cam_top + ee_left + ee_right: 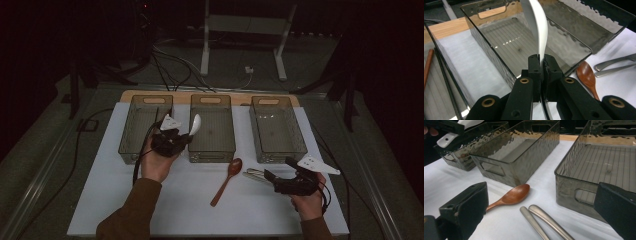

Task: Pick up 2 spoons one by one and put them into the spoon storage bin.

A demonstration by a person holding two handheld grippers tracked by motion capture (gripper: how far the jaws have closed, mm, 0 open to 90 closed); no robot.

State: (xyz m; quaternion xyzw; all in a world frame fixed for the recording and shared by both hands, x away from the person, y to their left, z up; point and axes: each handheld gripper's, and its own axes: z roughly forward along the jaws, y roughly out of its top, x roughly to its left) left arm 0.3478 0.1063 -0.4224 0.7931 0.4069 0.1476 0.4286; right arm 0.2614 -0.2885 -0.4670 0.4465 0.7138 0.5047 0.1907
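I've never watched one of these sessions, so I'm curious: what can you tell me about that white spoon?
The white spoon looks like glossy ceramic or plastic, smooth and curved. The left gripper is shut on its handle and holds it up off the table, bowl end raised, at the near left edge of the middle bin. From the right gripper view a small hole shows in its handle end. Only the jaws touch it.
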